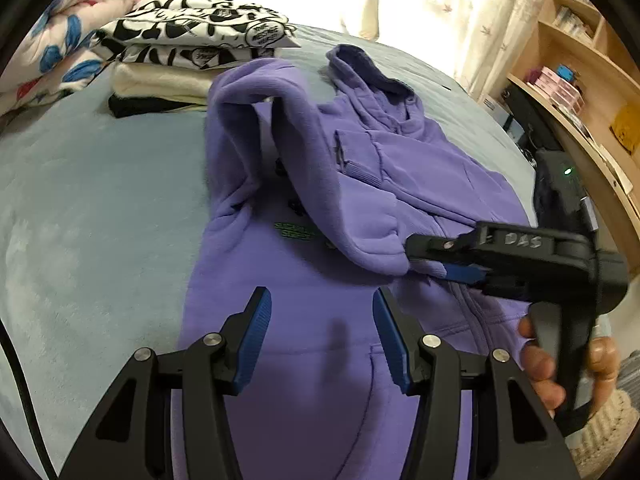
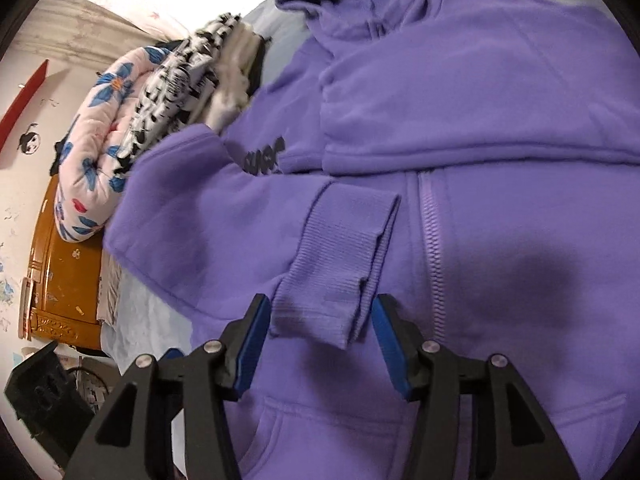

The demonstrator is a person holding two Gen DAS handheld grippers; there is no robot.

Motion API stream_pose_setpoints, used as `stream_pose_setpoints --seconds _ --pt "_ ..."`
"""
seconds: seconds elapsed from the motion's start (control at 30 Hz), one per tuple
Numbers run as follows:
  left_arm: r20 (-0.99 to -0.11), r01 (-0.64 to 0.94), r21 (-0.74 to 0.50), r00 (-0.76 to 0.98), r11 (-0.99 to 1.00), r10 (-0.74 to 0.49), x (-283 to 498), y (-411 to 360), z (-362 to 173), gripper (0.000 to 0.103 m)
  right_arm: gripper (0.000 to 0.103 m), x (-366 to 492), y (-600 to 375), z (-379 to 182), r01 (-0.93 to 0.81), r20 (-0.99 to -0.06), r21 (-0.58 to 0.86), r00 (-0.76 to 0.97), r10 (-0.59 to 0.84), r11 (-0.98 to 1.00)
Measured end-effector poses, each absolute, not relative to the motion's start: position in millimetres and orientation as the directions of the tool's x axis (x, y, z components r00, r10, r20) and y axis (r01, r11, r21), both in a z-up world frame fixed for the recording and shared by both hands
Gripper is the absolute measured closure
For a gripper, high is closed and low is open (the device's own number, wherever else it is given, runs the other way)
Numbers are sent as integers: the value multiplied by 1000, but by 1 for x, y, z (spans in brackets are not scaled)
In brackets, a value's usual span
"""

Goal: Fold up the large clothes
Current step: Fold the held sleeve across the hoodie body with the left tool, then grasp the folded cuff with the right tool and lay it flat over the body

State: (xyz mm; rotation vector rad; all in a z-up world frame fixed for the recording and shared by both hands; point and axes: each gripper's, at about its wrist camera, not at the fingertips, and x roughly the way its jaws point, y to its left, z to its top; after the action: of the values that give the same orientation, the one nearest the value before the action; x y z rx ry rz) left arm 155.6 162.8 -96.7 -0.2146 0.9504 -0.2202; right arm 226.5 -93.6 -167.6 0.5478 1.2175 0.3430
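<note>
A purple zip hoodie lies front up on a grey-blue bed, hood at the far end. One sleeve arches up and across the chest. Its ribbed cuff lies between the jaws of my right gripper, which stand open around it. The right gripper also shows in the left wrist view, at the sleeve's end over the zipper. My left gripper is open and empty, just above the hoodie's lower front. The other sleeve lies folded across the chest.
A stack of folded clothes sits at the far left of the bed, beside a rolled floral quilt. Wooden shelves and a dark device stand along the right side. A wooden headboard shows in the right wrist view.
</note>
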Motion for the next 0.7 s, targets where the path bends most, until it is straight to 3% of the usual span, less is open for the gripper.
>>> stream_pose_setpoints --seconds 0.07,0.13,0.23,0.37,0.5,0.63,0.7 --pt "-782 81 -276 560 958 -273 158 164 -98 52 52 230 -87 -171 27 -800 547 314 512 837" --pt "-787 76 -271 557 959 -267 159 164 -101 52 86 234 -77 -165 -29 -813 508 313 490 861" --pt "-793 72 -259 553 963 -254 160 162 -102 52 96 233 -68 -133 -130 -808 438 377 453 890" --pt "-794 56 -258 557 965 -244 163 161 -103 52 97 230 -71 -53 -248 -719 259 596 358 933" --pt "-794 44 -263 558 964 -242 166 160 -103 52 99 237 -94 -9 -206 -629 93 747 218 974" --pt "-799 46 -256 552 966 -238 168 159 -105 52 99 260 -130 -23 -64 -615 -46 788 22 997" --pt "-804 43 -254 547 966 -236 168 159 -108 52 99 276 -149 -51 -12 -664 -117 744 -69 993"
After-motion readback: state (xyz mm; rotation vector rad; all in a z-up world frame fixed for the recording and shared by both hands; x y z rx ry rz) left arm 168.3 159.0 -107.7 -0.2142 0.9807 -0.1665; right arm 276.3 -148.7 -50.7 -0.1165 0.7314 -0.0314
